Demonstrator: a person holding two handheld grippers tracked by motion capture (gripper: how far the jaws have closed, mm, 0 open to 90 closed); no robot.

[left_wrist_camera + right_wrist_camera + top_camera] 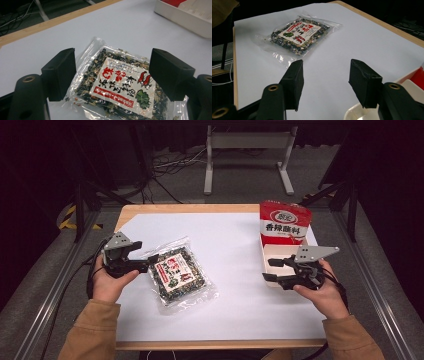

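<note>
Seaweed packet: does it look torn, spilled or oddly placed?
Nothing stands out. The seaweed packet lies flat on the white sheet, turned askew to its edges, with no visible tear or spill. The left gripper is open beside it.

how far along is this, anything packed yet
Done: the red bag stands in the white tray. In hand: the left gripper, jaws open, sits at the seaweed packet without gripping it. Left: that packet lies flat on the table, outside the tray; the right gripper hangs open, empty, by the tray.

L gripper point(150, 261) fingers apart; R gripper point(270, 269) fingers apart, empty.
</note>
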